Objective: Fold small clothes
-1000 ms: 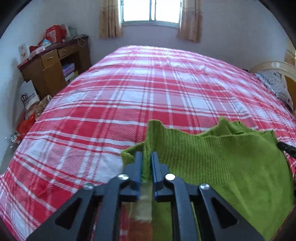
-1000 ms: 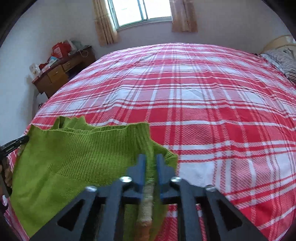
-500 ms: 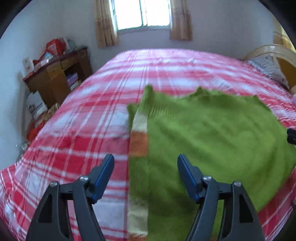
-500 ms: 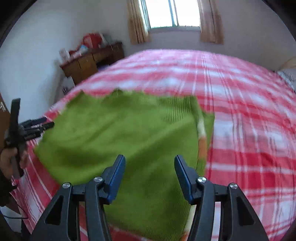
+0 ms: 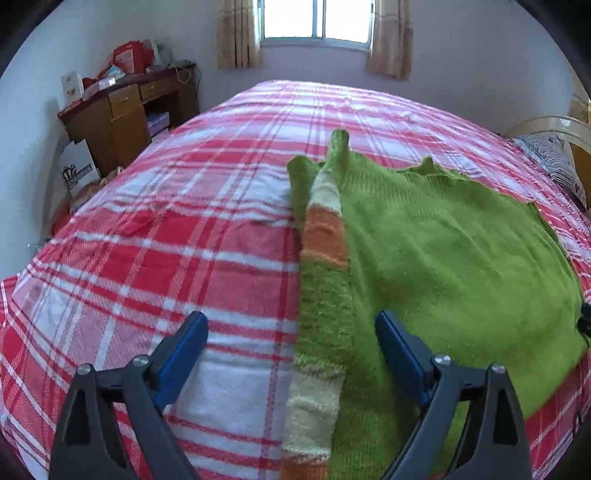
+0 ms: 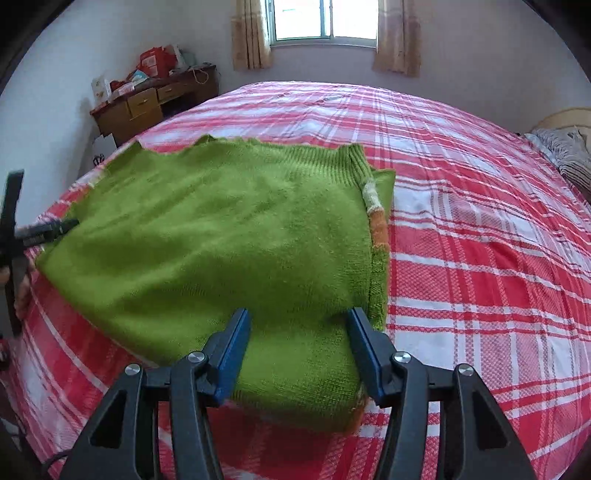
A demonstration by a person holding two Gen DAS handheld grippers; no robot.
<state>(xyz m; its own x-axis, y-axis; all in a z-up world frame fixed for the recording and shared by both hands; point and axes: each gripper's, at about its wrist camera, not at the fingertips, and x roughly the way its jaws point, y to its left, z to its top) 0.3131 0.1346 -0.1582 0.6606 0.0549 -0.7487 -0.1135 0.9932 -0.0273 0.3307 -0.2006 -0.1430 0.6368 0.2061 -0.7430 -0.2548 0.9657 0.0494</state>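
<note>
A green knitted sweater (image 5: pixel 443 251) lies flat on the red-and-white plaid bed (image 5: pixel 192 236), its striped sleeve – orange, cream and green bands (image 5: pixel 321 236) – folded along one edge. The left hand-held gripper (image 5: pixel 291 343) hovers over that sleeve edge, jaws wide apart and holding nothing. The right hand-held gripper (image 6: pixel 297 343) is likewise spread open above the sweater's near hem – empty. A wooden desk (image 5: pixel 125 110) stands by the far wall.

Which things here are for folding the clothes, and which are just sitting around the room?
For the job:
green sweater
left tool, open
right tool, open
bed, where the sweater lies

Just lying about:
wooden desk with red bags on top
pillow
curtains
white paper bag on the floor
</note>
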